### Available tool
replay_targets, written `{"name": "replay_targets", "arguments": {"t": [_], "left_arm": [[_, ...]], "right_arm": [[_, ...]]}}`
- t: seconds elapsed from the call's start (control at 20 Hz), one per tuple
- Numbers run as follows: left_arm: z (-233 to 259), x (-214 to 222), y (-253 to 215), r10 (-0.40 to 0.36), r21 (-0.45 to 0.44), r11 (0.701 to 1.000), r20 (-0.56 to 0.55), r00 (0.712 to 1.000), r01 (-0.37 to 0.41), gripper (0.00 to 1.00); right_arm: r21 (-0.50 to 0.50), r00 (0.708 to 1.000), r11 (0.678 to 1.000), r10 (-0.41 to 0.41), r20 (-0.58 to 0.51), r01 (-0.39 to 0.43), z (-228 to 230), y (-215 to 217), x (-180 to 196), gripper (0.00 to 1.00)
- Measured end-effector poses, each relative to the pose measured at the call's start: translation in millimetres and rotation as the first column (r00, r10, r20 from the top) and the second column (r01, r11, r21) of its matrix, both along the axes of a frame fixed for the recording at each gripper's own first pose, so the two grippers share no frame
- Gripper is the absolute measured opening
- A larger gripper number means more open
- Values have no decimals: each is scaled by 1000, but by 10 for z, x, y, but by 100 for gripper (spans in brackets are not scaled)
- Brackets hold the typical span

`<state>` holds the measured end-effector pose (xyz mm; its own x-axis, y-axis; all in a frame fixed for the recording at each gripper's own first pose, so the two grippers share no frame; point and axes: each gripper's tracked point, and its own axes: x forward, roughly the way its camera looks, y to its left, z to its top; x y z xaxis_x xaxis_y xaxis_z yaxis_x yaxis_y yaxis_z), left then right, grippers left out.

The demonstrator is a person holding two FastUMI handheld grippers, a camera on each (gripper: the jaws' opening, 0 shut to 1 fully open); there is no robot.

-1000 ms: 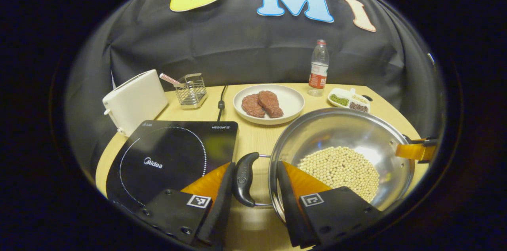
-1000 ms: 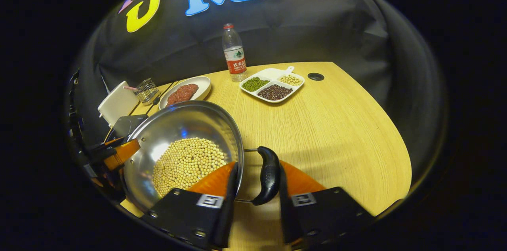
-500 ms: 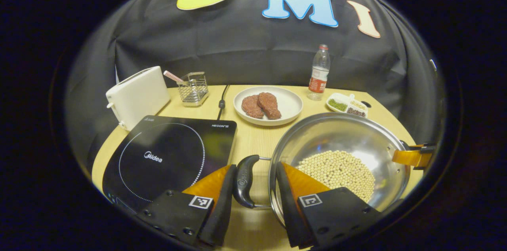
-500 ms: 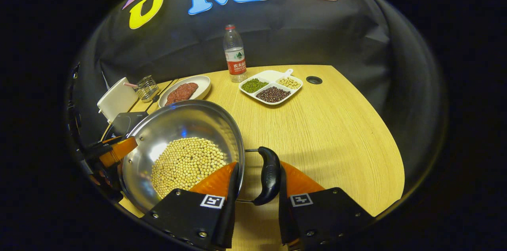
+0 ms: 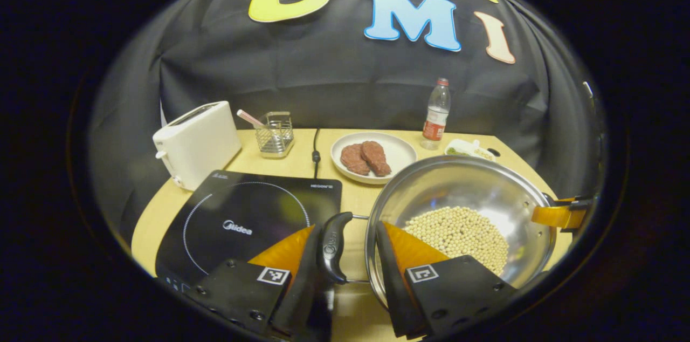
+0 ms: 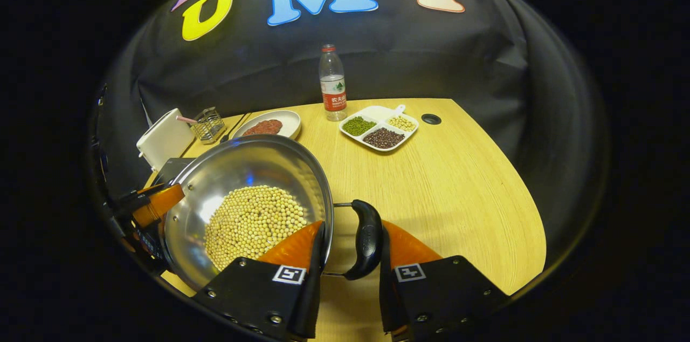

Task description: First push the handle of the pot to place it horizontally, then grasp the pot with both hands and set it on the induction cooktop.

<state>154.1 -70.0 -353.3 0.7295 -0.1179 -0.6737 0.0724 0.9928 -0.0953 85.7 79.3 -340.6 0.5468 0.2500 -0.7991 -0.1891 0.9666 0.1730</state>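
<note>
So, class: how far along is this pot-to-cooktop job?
Done: the pot has both side handles level, each between a gripper's fingers. In hand: the left gripper grips the left handle, the right gripper the right handle. Left: setting the pot on the induction cooktop, bare beside it.

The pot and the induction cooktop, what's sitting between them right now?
In the left gripper view, the pot's black side handle and the left gripper's finger sit over a bare strip of table beside the induction cooktop.
</note>
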Motion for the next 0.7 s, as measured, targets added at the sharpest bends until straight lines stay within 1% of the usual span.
{"name": "replay_targets", "arguments": {"t": [0.05, 0.1, 0.35, 0.4, 0.5, 0.6, 0.7], "left_arm": [[9, 0, 71, 2, -2, 1000, 4, 1000, -2, 64], [13, 10, 146, 7, -5, 1000, 4, 1000, -7, 60], [66, 27, 515, 28, 4, 1000, 21, 999, -28, 60], [63, 27, 592, 37, 3, 999, 20, 999, -37, 68], [72, 36, 741, 47, 6, 999, 26, 999, -47, 68], [80, 50, 885, 53, 14, 998, 31, 998, -53, 60], [70, 58, 1028, 61, 18, 998, 34, 998, -62, 62]], "right_arm": [[-1, 1000, 1000, 2, 4, -2, 30, 57, -9, 45], [2, 1000, 1000, 1, 5, -1, 61, 118, -20, 46], [14, 1000, 1000, 15, 8, -15, 128, 456, -44, 45], [16, 1000, 1000, 19, 8, -19, 134, 527, -58, 45], [20, 1000, 999, 27, 11, -27, 163, 669, -48, 45], [24, 999, 999, 33, 10, -34, 168, 810, -54, 45], [31, 999, 999, 38, 8, -38, 174, 938, -77, 45]]}}
